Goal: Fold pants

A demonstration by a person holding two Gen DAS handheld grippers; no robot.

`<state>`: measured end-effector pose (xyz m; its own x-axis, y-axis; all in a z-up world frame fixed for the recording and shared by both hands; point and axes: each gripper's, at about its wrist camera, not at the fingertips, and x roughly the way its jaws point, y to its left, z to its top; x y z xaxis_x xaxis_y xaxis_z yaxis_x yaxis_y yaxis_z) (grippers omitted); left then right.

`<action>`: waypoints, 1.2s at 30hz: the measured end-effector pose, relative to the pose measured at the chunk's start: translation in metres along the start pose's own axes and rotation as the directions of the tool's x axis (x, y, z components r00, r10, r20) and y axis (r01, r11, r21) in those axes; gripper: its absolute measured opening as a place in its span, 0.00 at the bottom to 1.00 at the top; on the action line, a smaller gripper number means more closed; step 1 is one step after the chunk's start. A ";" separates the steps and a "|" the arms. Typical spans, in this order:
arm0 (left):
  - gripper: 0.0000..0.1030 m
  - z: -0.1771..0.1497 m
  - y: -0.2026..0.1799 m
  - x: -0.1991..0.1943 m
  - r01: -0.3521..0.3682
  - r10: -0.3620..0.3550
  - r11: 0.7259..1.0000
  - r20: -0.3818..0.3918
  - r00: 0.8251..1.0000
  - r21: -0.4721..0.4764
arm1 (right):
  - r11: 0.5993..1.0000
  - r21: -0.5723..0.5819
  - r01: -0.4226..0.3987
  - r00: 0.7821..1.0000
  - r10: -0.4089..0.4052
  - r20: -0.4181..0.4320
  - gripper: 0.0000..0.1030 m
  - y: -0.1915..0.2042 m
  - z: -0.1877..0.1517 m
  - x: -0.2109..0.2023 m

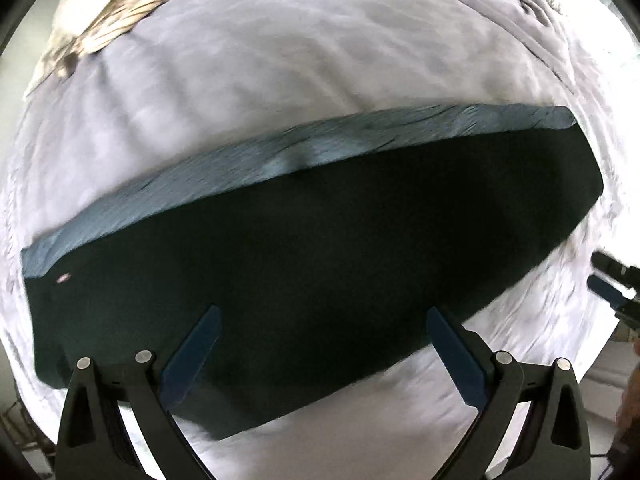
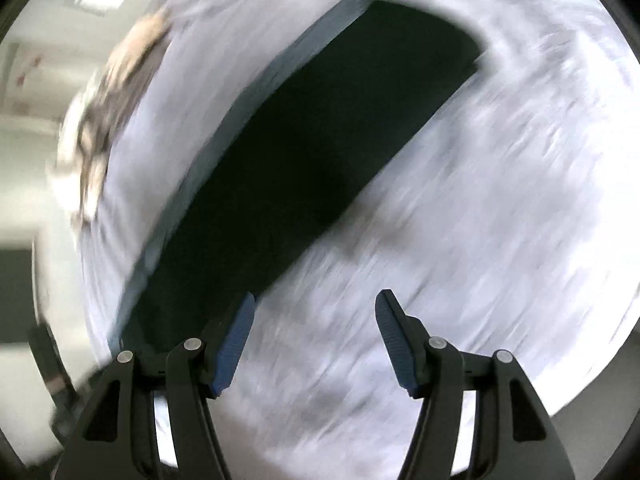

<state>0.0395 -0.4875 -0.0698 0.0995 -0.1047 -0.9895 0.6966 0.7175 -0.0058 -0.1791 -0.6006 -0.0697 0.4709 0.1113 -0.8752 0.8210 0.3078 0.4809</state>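
Pants (image 1: 320, 264) are laid flat on a pale lilac bedsheet (image 1: 280, 80), folded lengthwise into one long dark strip, with a lighter blue-grey layer seen peeking out all along the far edge. In the left wrist view the strip is stretched nearly from one side of the frame to the other, and a tiny pale tag can be made out near its left end. The left gripper (image 1: 320, 344) is held just above the near edge of the fabric, its jaws spread wide and nothing caught between the blue pads (image 1: 192, 356). Over at the right edge of that same view, the right gripper (image 1: 612, 288) can be glimpsed off the end of the strip, above bare sheet. From the right wrist view the pants are seen running diagonally away toward the top, and the right gripper's jaws are parted with only sheet visible in the gap; the left-hand pad is lined up over the near end of the dark fabric, though contact can't be told since everything is smeared by blur. A crumpled brown-and-cream patterned cloth (image 1: 108, 20) is bunched at the far side of the bed, well apart from the pants
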 end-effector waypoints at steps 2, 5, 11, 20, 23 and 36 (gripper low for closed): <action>1.00 0.015 -0.023 0.007 0.003 -0.003 1.000 -0.003 1.000 0.003 | 0.996 0.083 -0.028 0.998 0.023 0.057 0.65 -0.030 0.035 -0.008; 1.00 0.040 -0.057 0.023 0.006 -0.006 1.000 -0.005 1.000 0.016 | 0.981 0.180 -0.073 0.993 0.054 0.108 0.60 -0.062 0.068 -0.008; 1.00 0.078 -0.097 0.040 -0.005 0.005 1.000 0.021 1.000 0.012 | 0.955 0.261 -0.142 0.988 0.119 0.102 0.07 -0.097 0.104 0.014; 1.00 0.097 -0.129 0.081 -0.061 0.061 0.998 -0.021 0.998 0.000 | 0.988 0.134 -0.083 0.995 0.075 0.065 0.07 -0.090 0.116 0.023; 1.00 0.100 -0.136 0.081 -0.069 0.069 0.997 -0.013 0.997 0.017 | 0.984 0.140 -0.111 0.992 0.101 0.074 0.11 -0.092 0.113 0.020; 1.00 0.083 -0.154 0.089 -0.083 0.083 0.997 -0.007 0.997 0.008 | 0.951 0.167 -0.261 0.965 0.262 0.014 0.43 -0.102 0.094 0.028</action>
<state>0.0001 -0.6643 -0.1447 0.1518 -0.0398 -0.9876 0.6913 0.7184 0.0773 -0.2189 -0.7175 -0.1382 0.6742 0.1749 -0.7175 0.7116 0.1062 0.6945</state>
